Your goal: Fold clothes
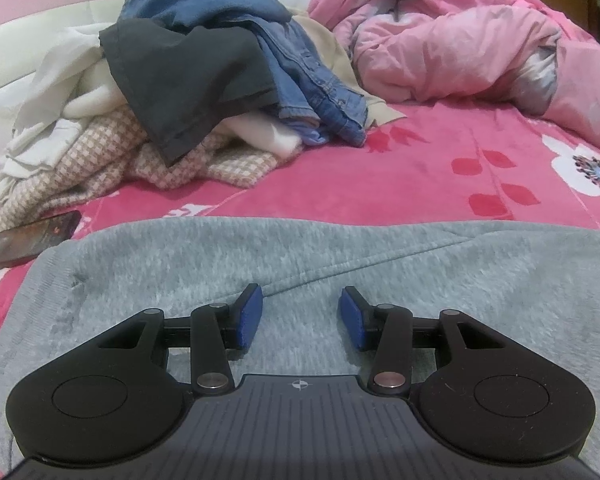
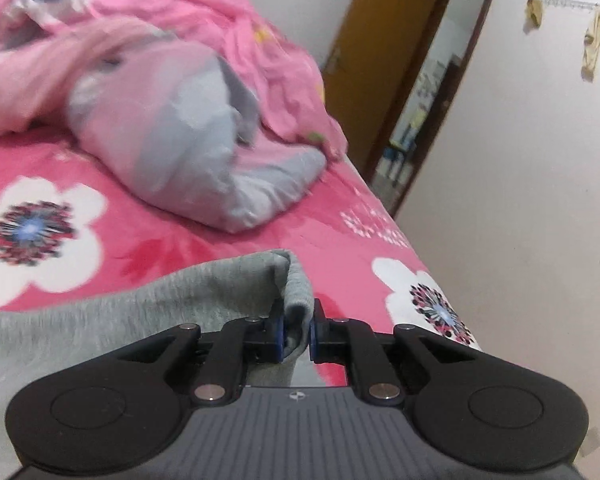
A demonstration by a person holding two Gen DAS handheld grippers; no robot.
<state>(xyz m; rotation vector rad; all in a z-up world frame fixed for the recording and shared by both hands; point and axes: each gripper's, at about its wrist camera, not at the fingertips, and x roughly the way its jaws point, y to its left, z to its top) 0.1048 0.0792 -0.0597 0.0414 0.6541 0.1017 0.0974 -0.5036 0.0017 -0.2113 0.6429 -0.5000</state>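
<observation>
A dark phone (image 1: 32, 240), partly cut off at the left edge, lies on a pink floral bed (image 1: 380, 184) beside a heap of clothes (image 1: 204, 80), whose lower layers are hidden. A grey fleece garment (image 1: 260, 256) lies spread near the bed's front edge. The left gripper (image 1: 301, 316) hovers over it, jaws apart and empty. The right gripper (image 2: 298, 330) is clamped on the garment's folded corner. A blurred pink quilt (image 2: 160, 92) lies behind.
</observation>
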